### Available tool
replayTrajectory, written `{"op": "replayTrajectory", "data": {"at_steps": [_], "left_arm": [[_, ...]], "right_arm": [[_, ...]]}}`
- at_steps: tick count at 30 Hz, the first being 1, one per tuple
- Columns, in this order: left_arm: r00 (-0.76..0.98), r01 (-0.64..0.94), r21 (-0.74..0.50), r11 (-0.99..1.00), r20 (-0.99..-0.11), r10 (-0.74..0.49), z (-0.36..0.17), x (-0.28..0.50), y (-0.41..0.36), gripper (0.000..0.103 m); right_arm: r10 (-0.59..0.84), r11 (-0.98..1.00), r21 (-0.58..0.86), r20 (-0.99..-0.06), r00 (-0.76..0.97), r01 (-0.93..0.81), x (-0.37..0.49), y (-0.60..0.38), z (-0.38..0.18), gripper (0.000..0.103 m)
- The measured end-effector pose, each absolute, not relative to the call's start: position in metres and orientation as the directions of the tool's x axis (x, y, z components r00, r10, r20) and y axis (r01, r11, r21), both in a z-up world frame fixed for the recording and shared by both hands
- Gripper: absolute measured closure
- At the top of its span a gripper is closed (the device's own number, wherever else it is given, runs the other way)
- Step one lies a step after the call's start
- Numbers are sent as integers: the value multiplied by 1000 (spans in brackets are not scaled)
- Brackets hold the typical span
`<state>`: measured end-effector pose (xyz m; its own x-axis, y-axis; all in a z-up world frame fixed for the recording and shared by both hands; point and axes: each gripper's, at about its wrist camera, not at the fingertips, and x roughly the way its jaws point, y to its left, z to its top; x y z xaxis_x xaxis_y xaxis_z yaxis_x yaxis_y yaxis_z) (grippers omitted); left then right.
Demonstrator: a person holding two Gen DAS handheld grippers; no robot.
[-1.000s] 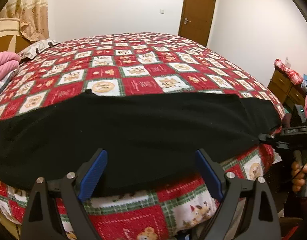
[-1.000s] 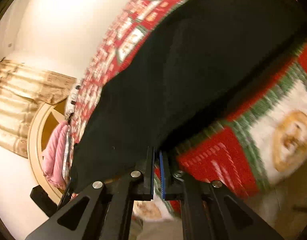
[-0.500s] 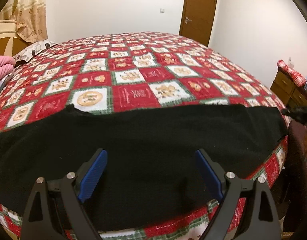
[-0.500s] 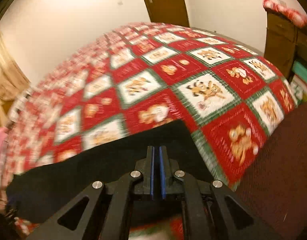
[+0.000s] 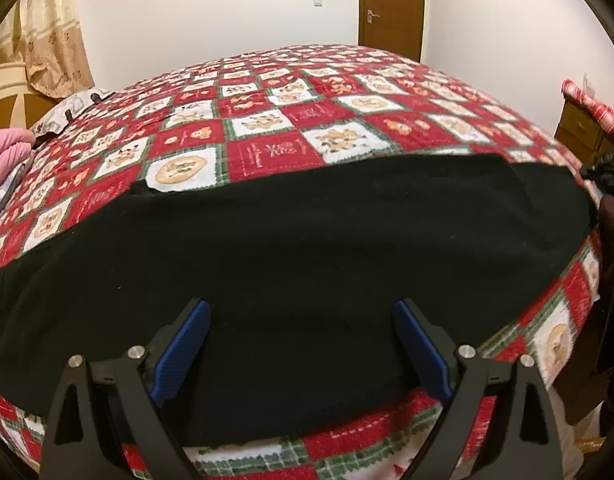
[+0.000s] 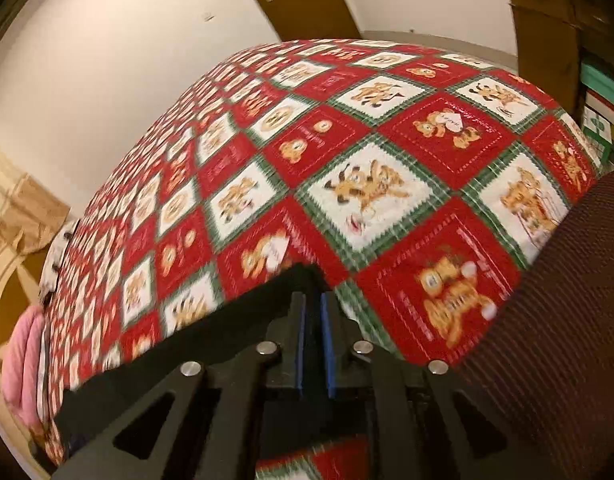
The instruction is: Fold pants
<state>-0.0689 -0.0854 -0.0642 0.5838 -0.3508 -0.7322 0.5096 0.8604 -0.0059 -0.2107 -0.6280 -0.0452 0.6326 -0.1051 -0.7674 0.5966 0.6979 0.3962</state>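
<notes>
Two grippers in play. Right gripper [image 6: 313, 344] has swung round from the bed's side to the pants' [image 5: 291, 264] far right corner; its jaws, clamped a second ago, are opening now with black cloth between the pads, so that corner looks just laid down. Left gripper [image 5: 301, 350] hangs wide over the pants, empty. Pants: black, matte, flat, a broad band across the near edge of the quilt [image 5: 275, 148], smoother than before.

You face white walls [image 5: 211, 12], a brown door [image 5: 391, 4] at twelve o'clock, beige curtains [image 5: 55, 40] at ten, a wooden dresser [image 5: 579, 130] at three.
</notes>
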Motion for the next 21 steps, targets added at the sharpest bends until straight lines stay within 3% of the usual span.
{"op": "replayTrajectory", "data": {"at_steps": [1, 2, 4, 8, 13, 16, 19, 20, 21], "left_arm": [[583, 510, -20, 860, -727, -362, -62, -69, -85, 7], [581, 509, -38, 860, -721, -376, -59, -70, -86, 7], [575, 509, -68, 858, -715, -398, -55, -70, -87, 7], [568, 515, -93, 852, -707, -421, -49, -72, -88, 7], [573, 502, -110, 858, -701, -425, -45, -71, -81, 7], [561, 496, -137, 857, -703, -437, -46, -69, -78, 7], [561, 502, -139, 854, -698, -444, -45, -71, -76, 7], [564, 505, -135, 853, -696, -444, -44, -72, -76, 7], [566, 506, -133, 852, -694, -444, -44, -72, -75, 7]], "right_arm": [[-96, 712, 382, -777, 622, 588, -213, -625, -46, 70], [-99, 726, 355, -793, 601, 589, -214, -623, -48, 44], [-127, 736, 314, -806, 578, 600, -214, -621, -53, 31], [-82, 725, 330, -830, 552, 604, -206, -625, -70, 31], [-159, 846, 96, -894, 420, 524, -181, -589, -90, 30], [-145, 838, 110, -899, 414, 534, -184, -586, -90, 33], [-134, 847, 110, -903, 408, 520, -187, -582, -89, 43], [-121, 849, 121, -903, 411, 515, -187, -581, -88, 59], [-95, 846, 150, -902, 421, 511, -191, -580, -86, 66]]}}
